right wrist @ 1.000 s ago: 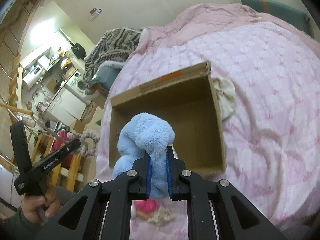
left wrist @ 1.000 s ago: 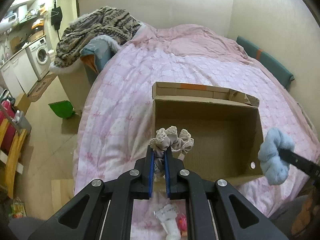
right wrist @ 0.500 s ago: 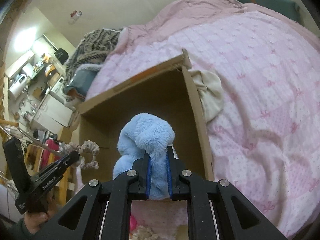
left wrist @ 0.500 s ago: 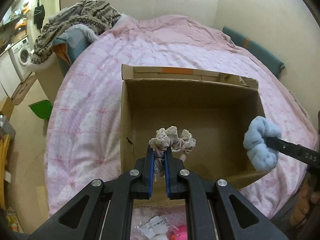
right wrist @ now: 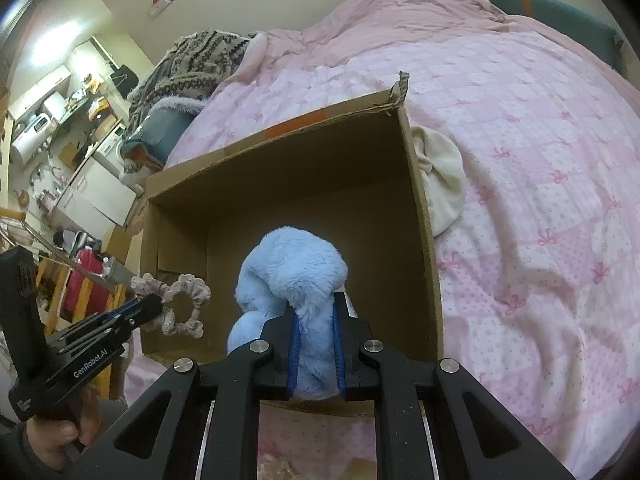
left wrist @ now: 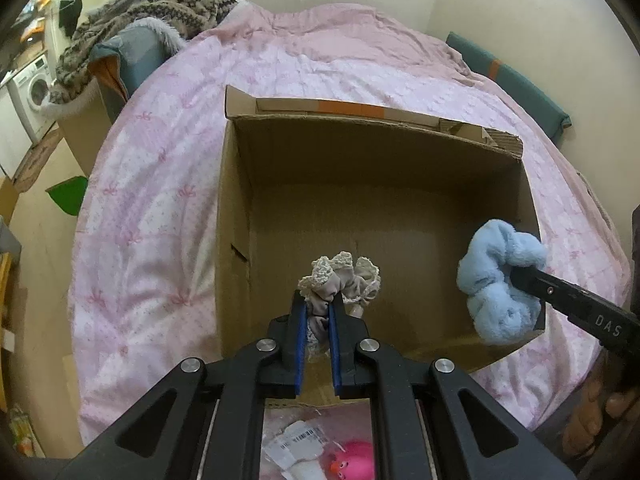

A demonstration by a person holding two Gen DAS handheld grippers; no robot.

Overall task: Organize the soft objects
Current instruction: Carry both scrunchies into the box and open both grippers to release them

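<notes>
Left gripper (left wrist: 318, 304) is clamped tight on a beige lace-edged scrunchie (left wrist: 340, 280), held over the open cardboard box (left wrist: 236, 216) near its front-left part; the same scrunchie shows in the right wrist view as a full ring hanging off the fingertips, w/ the person's hand (right wrist: 60, 436) gripping the handle below, which the left view can't see. Right gripper (right wrist: 316, 316) is squeezed on a fluffy blue scrunchie (right wrist: 292, 268), held above the box's front-right corner. Left view shows it from the side, puffing out round the black fingers at the box's right wall. Box sits on a pink quilt (left wrist: 160, 184) w/ bow print; inside looks bare. Only the right view shows a cream cloth (right wrist: 440, 176) lying on the quilt, touching the outside of the box's right wall. Only the left view shows a pink toy (left wrist: 352, 460) and a white tagged packet (left wrist: 296, 444) on the quilt just in front of the box.
</notes>
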